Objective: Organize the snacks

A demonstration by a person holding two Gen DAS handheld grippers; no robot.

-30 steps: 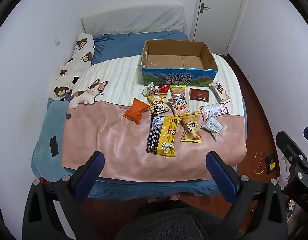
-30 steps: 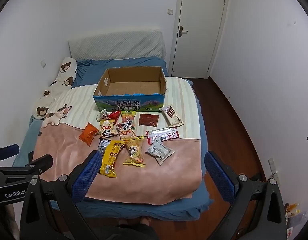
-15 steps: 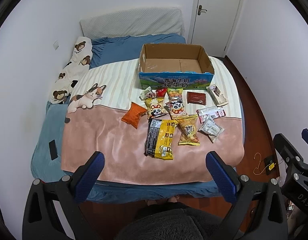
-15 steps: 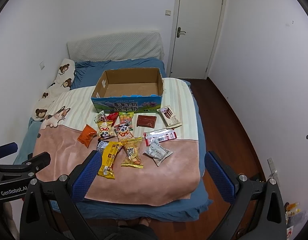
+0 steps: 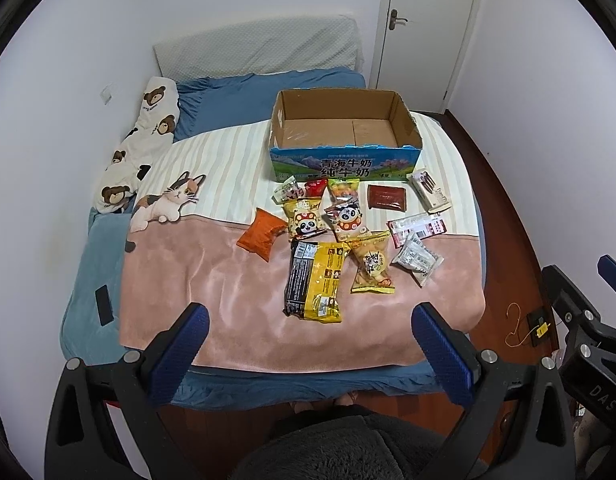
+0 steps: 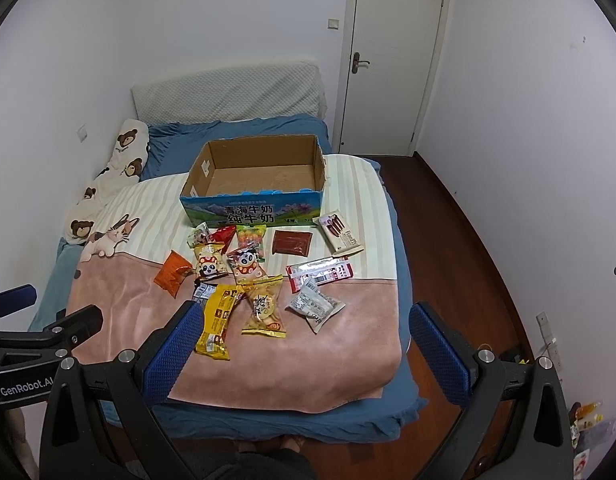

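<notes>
Left wrist view: we've drifted back slightly; snack packets [image 5: 332, 236] untouched.
Tongs: left gripper [image 5: 308, 338], right gripper [image 6: 304, 338] spread wide, empty.
Milk carton box [image 5: 344, 128]: empty; sorting unstarted.

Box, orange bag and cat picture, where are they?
Box [image 5: 344, 166], left wrist view, printed front wall.
Orange bag [image 5: 261, 233], left wrist view, middle of the bag.
Cat picture [image 6: 108, 240], right wrist view, the cat's body.

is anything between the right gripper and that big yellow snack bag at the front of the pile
Nothing visible is. The open right gripper is short of the bed's near edge, and only bare pink blanket lies between it and the large yellow and black snack bag. In the right wrist view, its left finger overlaps the bag's edge.
</notes>
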